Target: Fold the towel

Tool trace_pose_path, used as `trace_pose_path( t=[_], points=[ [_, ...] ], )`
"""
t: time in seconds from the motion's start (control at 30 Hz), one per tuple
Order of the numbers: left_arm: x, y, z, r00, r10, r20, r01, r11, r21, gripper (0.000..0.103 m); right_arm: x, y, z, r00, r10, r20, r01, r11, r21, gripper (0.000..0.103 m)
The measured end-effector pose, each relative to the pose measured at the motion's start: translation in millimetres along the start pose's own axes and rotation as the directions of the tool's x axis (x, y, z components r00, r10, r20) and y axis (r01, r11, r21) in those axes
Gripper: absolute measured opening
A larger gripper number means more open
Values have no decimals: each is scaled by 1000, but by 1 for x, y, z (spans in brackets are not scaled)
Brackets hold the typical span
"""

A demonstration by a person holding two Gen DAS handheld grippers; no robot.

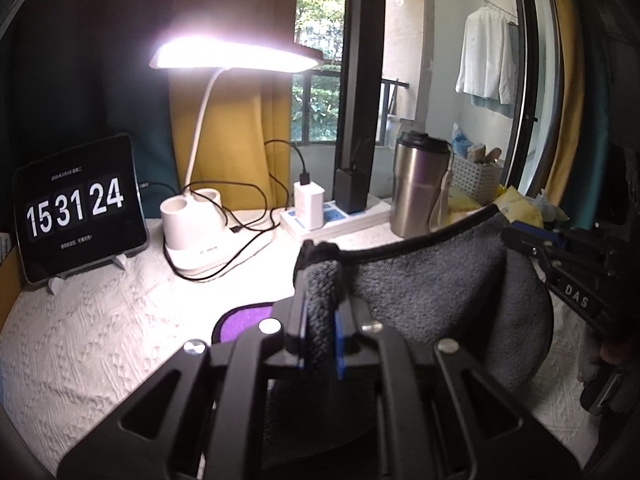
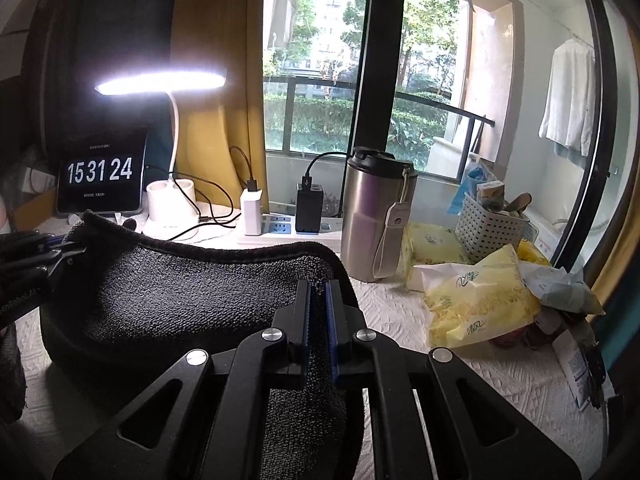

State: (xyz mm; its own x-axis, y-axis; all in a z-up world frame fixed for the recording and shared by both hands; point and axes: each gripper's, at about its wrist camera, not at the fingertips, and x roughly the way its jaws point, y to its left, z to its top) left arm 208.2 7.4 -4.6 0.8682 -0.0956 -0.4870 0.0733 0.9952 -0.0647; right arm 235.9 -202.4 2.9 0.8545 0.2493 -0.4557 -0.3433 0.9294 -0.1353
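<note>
Grey towel (image 1: 440, 280) stretched sideways, left gripper (image 1: 320, 336) and right gripper (image 2: 319, 328) clamping opposite corners; steel tumbler (image 2: 376, 216) stands beyond.

- The left claw (image 1: 320, 320) is closed, its two black fingers with blue pads pressed tight on a corner of the dark grey towel (image 1: 440, 280), which bunches up between them.
- It is raised above the tabletop (image 1: 100, 340) and points toward the far side.
- The right claw (image 2: 319, 316) is likewise clamped on the towel's other top corner, fabric filling the narrow gap between its blue pads.
- It too is held clear of the tabletop.
- Each claw appears at the edge of the other's view; the towel's upper hem sags between them.
- A bit of the person's hand (image 1: 614, 350) shows behind the right claw's handle.
</note>
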Motion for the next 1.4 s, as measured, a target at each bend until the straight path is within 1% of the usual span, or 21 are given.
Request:
trace_pose_path(
  t=[0.4,0.63,0.9,1.0,1.13,1.2,1.27,1.4],
  points=[
    [31,8,-4,999,21,-40,-21,1000,-1,10,37,-3,-7,998,0,-57,1,1000,12,8],
    [54,16,-11,995,19,-101,-22,1000,-20,10,58,1,-14,995,-2,-99,2,1000,3,8],
    [82,22,-23,976,5,-218,-16,999,-48,11,77,1,-23,986,7,-168,-6,1000,10,8],
    [93,25,-26,964,-10,-264,-7,998,-65,12,85,2,-27,978,13,-207,-12,1000,5,8],
    [103,30,-30,951,-36,-308,7,996,-93,12,89,0,-28,973,18,-230,-15,1000,15,8],
    [106,29,-32,945,-34,-324,8,997,-81,12,94,0,-29,966,23,-258,-19,1000,15,8],
    [107,27,-33,945,-23,-327,2,998,-64,13,96,0,-29,962,24,-271,-20,1000,20,8],
    [110,30,-32,942,-21,-335,-1,998,-64,15,100,-3,-30,954,36,-299,-27,999,35,8]
  ],
)
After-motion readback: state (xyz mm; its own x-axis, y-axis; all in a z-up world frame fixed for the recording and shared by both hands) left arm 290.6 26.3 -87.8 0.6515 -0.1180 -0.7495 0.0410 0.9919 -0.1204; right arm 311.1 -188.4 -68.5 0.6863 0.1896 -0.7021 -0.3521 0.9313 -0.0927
